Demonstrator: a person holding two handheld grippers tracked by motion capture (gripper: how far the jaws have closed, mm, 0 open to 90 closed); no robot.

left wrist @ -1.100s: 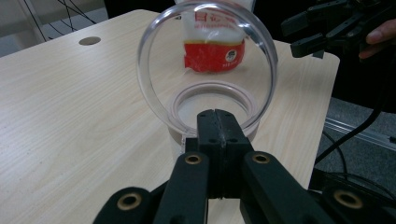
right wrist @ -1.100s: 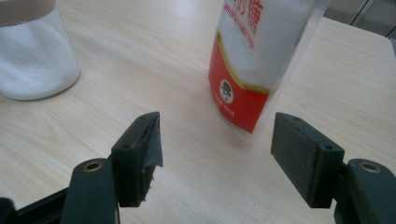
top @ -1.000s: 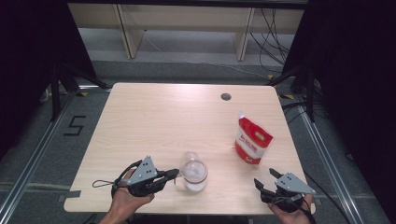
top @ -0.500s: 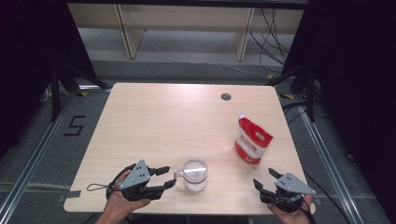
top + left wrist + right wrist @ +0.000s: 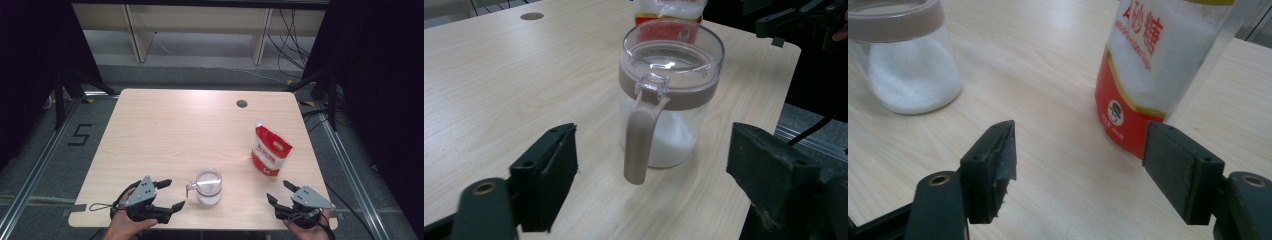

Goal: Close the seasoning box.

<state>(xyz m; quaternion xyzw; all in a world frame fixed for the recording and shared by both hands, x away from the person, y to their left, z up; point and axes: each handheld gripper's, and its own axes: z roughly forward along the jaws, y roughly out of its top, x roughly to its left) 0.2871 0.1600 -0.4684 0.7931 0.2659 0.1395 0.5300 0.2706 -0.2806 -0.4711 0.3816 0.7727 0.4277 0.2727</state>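
Note:
A clear jar (image 5: 208,186) with a brown collar, a clear lid and a brown handle (image 5: 639,145) stands near the table's front edge, partly filled with white grains. My left gripper (image 5: 171,194) sits just left of it, open. Its jaws have just been opening, and the handle is a little ahead of them, untouched. In the left gripper view the gripper (image 5: 651,182) faces the jar (image 5: 671,100). A red and white sugar bag (image 5: 270,150) stands upright at the right. My right gripper (image 5: 279,190) rests open in front of the bag (image 5: 1158,75), holding nothing, with the jar (image 5: 908,65) to its left.
The light wooden table (image 5: 175,130) has a round cable hole (image 5: 242,103) at the far right. Both grippers sit close to the front edge. Pale shelving (image 5: 200,20) stands beyond the table, with cables on the floor. The right gripper (image 5: 794,15) appears far off in the left gripper view.
The left gripper was shut at the jar's handle; it has opened and drawn back down-left from the jar. The right gripper and the sugar bag have stayed put.

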